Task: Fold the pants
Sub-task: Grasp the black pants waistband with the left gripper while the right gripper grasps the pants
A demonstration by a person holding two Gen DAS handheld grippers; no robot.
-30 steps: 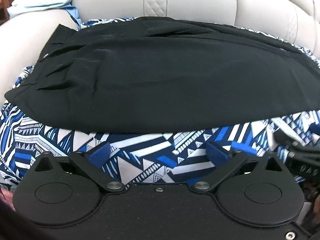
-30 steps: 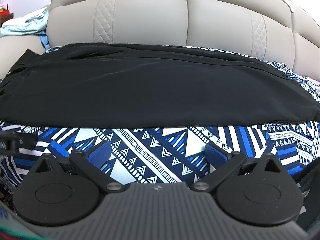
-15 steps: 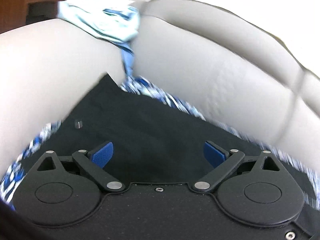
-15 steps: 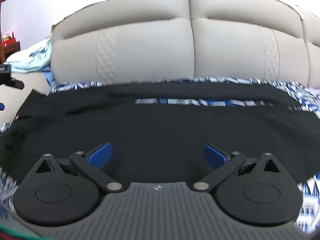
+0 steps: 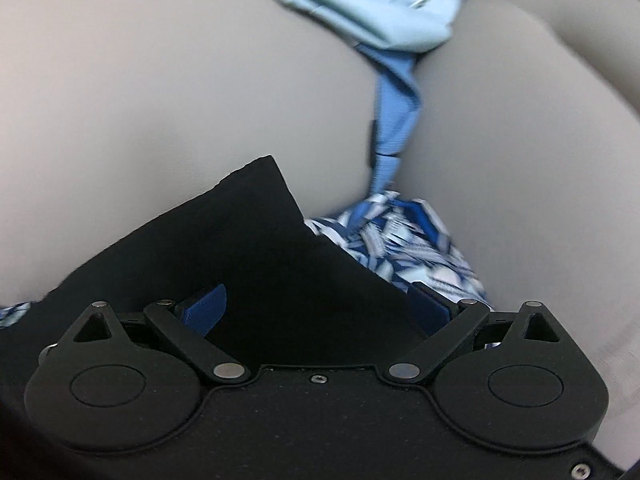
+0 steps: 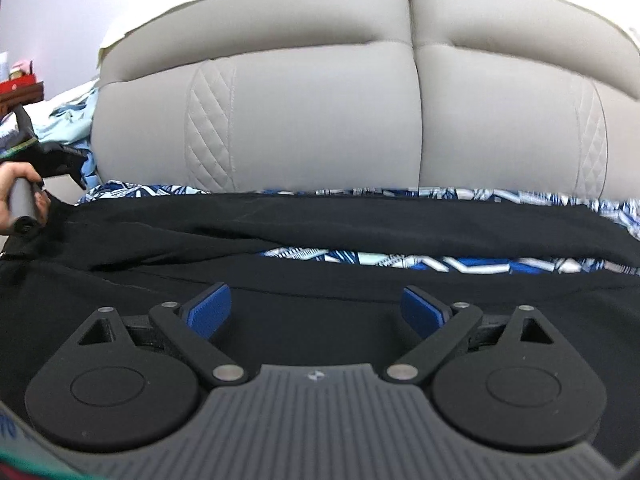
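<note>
Black pants (image 6: 360,220) lie spread lengthwise on a blue-and-white patterned cloth (image 6: 400,258) on a grey sofa seat. A strip of the cloth shows between two layers of the pants. My right gripper (image 6: 316,300) hovers open over the near part of the pants, with nothing between its pads. My left gripper (image 5: 318,300) is open above the pants' left end, where a pointed corner of the pants (image 5: 260,248) rests against the sofa arm (image 5: 160,100). A hand (image 6: 16,188) holding the left gripper shows at the left edge of the right wrist view.
The sofa backrest (image 6: 300,120) rises right behind the pants. A light blue garment (image 5: 380,8) lies on top of the arm, and a blue strap (image 5: 394,128) hangs from it down into the corner. The patterned cloth (image 5: 400,232) bunches there.
The left gripper swung from the front of the seat to the pants' left end by the sofa arm, rolling as it went. The right gripper moved forward from the cloth to over the pants.
</note>
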